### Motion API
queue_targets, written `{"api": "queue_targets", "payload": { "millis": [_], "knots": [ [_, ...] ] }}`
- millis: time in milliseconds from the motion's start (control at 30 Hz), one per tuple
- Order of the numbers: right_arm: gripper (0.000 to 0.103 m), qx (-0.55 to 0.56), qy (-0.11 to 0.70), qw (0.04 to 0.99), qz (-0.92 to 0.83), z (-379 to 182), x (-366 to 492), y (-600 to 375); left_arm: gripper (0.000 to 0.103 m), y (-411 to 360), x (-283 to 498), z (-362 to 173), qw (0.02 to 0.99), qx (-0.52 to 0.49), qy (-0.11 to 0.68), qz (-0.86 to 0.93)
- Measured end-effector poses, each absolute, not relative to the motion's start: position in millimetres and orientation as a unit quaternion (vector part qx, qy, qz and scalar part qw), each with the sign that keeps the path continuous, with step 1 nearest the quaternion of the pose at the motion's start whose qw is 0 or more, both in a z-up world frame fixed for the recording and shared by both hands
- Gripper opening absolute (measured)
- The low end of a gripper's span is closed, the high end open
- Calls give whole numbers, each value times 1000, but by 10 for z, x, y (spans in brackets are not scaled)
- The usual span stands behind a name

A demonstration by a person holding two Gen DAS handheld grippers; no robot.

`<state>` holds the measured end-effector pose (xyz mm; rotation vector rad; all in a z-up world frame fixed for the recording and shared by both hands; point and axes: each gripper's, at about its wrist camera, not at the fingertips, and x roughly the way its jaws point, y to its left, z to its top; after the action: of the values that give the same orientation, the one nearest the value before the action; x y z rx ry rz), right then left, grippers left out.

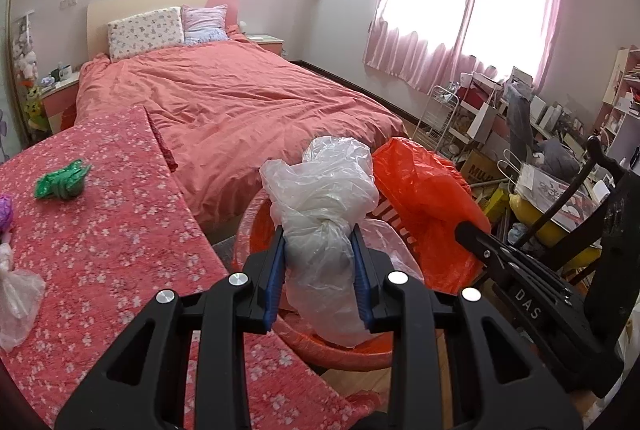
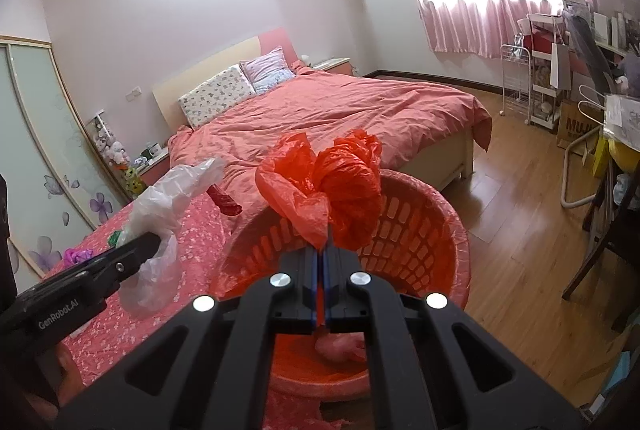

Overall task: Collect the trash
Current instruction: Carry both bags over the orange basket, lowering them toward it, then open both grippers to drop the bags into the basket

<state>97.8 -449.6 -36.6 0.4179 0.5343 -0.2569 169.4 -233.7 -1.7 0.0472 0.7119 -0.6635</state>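
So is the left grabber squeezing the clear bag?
Touching. In the left wrist view, the left gripper has both blue pads pressed against the clear bag, pinching it just below its knot.

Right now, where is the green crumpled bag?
In the left wrist view the green crumpled bag lies at the far left on the flowered red cover, beside the bed, apart from both grippers.

Crinkled glossy clear plastic bag; orange plastic basket.
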Motion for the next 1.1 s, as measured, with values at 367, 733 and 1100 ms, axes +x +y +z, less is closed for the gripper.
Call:
{"api": "queue_targets", "payload": {
  "millis": [367, 733, 1100],
  "knots": [
    [4, 212, 263, 933, -125, -438, 1064, -4606, 31, -2476, 1751, -111, 876, 20, 352, -328],
    [36, 212, 271, 930, -127, -527, 1148, -4636, 55, -2343, 1880, -276, 879, 22, 373, -295],
    [47, 168, 277, 937, -129, -441, 1177, -4410, 61, -1690, 1911, -248, 906, 27, 359, -222]
  ]
}}
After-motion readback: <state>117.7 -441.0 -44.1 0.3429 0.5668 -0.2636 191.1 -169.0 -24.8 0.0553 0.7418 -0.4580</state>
